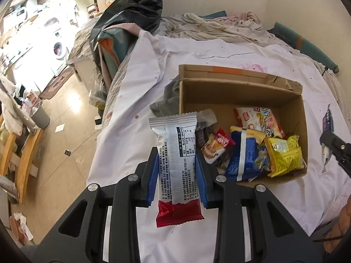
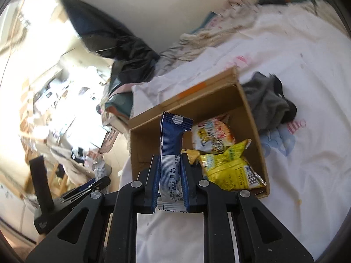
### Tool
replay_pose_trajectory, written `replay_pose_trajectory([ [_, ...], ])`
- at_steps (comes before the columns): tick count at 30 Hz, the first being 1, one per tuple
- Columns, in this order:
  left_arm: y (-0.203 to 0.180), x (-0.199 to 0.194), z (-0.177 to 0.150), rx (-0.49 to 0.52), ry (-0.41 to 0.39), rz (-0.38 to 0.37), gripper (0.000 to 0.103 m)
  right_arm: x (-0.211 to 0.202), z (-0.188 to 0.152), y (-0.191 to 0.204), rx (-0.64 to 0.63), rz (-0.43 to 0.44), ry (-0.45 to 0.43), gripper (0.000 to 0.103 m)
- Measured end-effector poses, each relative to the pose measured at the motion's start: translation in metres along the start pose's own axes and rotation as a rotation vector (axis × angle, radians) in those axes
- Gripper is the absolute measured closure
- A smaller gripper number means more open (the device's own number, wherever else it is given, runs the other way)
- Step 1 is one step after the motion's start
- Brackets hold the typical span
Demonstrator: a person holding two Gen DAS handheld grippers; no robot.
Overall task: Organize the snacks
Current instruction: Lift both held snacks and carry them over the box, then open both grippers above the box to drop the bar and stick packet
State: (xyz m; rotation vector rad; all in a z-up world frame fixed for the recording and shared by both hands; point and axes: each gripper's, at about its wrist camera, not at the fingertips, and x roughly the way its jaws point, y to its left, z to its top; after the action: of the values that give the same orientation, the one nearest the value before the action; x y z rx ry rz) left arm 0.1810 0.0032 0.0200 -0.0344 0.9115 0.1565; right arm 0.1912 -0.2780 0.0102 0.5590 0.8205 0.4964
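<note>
left gripper (image 1: 177, 164): we're clamping silver-red packet (image 1: 175, 153), frame centre
right gripper (image 2: 170, 177): we're clamping blue packet (image 2: 172, 140)
cardboard box (image 1: 241, 92): snacks inside, right of centre

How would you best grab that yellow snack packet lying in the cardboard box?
Take the yellow snack packet by its crimped end seam, coming straight down from above. It lies flat on top of the pile, in a corner of the cardboard box, so the walls block any sideways approach. The flat seam is thin enough for tongs to pinch, whereas the puffy middle would probably slip or crush. Both tongs are already full.
</note>
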Motion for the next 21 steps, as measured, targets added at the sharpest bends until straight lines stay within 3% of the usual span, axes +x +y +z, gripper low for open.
replay_pose_trajectory([
  [9, -0.019, 0.023, 0.016, 0.037, 0.001, -0.072, 0.076, 0.038, 0.004, 0.01, -0.086, -0.067, 0.066, 0.084],
  [14, -0.022, 0.043, 0.013, 0.018, 0.01, -0.168, 0.075, 0.063, 0.003, 0.011, -0.122, -0.099, 0.117, 0.084],
  [18, -0.025, 0.057, 0.013, 0.024, 0.028, -0.166, 0.075, 0.086, -0.002, 0.009, -0.146, -0.139, 0.161, 0.084],
  [21, -0.026, 0.061, 0.017, 0.022, 0.037, -0.208, 0.075, 0.09, -0.004, 0.008, -0.149, -0.144, 0.17, 0.084],
])
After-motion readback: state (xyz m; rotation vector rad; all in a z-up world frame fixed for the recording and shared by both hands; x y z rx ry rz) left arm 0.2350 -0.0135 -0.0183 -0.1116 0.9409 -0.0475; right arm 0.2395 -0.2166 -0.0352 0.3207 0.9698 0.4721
